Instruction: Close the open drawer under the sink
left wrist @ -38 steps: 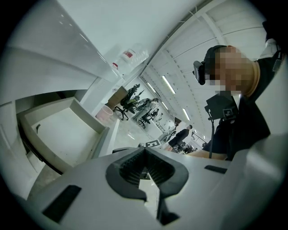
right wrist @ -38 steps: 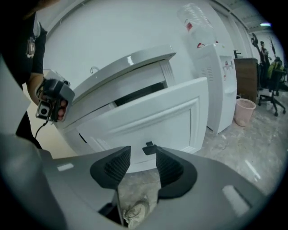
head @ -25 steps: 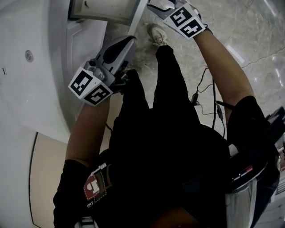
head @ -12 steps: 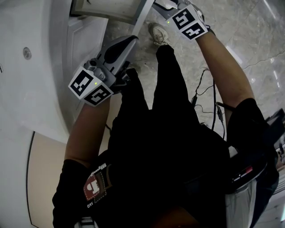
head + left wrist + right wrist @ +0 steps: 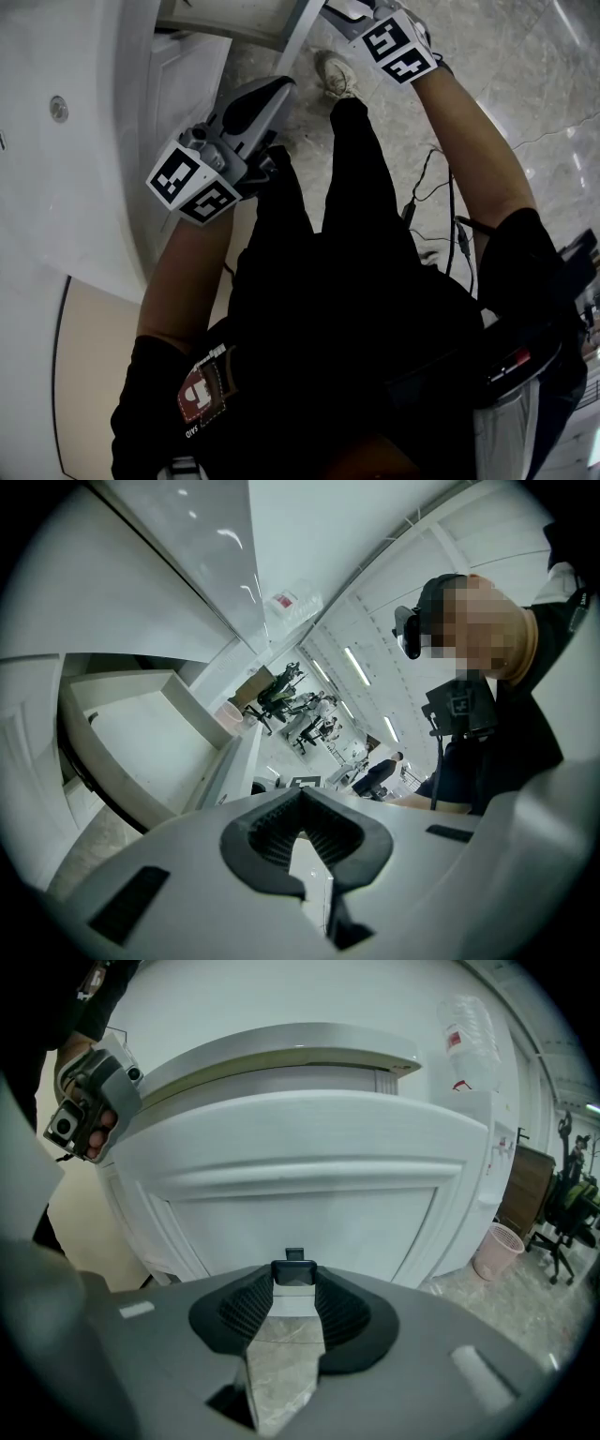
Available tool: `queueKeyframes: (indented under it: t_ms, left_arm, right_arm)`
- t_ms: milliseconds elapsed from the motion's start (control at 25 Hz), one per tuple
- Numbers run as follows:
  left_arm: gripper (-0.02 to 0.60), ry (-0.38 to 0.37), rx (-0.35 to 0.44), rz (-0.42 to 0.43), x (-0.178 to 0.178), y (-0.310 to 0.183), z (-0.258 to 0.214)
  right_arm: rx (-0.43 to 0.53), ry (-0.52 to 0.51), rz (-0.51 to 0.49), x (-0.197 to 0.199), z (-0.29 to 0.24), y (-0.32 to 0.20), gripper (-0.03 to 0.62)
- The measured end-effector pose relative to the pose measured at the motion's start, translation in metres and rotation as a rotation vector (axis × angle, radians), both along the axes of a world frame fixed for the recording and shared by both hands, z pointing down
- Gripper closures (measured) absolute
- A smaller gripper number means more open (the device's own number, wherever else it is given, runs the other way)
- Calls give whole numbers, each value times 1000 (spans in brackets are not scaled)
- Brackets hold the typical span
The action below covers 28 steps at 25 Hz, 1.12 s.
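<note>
Right gripper [image 5: 294,1288]: grey moulded shell with black ribbed pads [image 5: 347,1316]. Its jaws have just been closing and now clamp a small dark rectangular knob [image 5: 293,1273], which fills the gap between the tips. The knob is mounted on the front of the drawer [image 5: 309,1194], a glossy white panel bowed outward, with a recessed centre field and a raised border. The drawer lies directly below the sink [image 5: 66,187] and stands pulled out from the cabinet. In the left gripper view its smooth white box interior is exposed beneath the sink's rim.

Left gripper [image 5: 302,795]: white shell with black ribbed pads that meet at the tips, nothing between them. It hangs in front of the sink, beside the drawer and apart from it. It carries a cube [image 5: 192,183] with black-and-white square markers.

The sink is a smooth white basin with a rounded edge and a small round metal fitting [image 5: 59,108]. In front of the sink, the floor [image 5: 525,84] is polished grey stone with marble veining. A pink perforated wastebasket [image 5: 497,1251] stands on the floor beyond the far side of the sink.
</note>
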<state>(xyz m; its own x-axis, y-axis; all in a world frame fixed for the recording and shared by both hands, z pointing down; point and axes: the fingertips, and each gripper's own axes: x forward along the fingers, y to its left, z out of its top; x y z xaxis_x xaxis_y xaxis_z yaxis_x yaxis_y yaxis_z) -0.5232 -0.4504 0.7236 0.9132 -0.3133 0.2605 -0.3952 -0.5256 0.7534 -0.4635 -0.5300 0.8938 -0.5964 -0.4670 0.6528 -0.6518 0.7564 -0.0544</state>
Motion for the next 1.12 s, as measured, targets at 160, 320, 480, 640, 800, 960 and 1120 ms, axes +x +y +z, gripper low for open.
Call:
queueKeyframes:
  t_ms: [160, 320, 480, 640, 800, 960, 1120]
  left_arm:
    - [581, 1, 3, -2, -3, -2, -2]
    - [581, 1, 6, -1, -5, 0, -2]
    - [581, 1, 6, -7, -12, 0, -1]
    - [581, -3, 14, -15, -18, 1, 0]
    - [580, -5, 17, -28, -23, 2, 2]
    - [580, -12, 15, -42, -29, 6, 5]
    - [581, -13, 5, -50, -34, 11, 10]
  right_arm:
    - [1, 0, -1, -4, -2, -6, 457]
    - [3, -2, 1, -7, -3, -10, 457]
    - [-1, 0, -3, -15, -1, -15, 457]
    - [-5, 3, -4, -21, 1, -19, 457]
    - [-5, 2, -1, -25, 1, -22, 457]
    - [-5, -1, 1, -28, 1, -24, 457]
    - [-3, -4, 5, -33, 1, -28, 457]
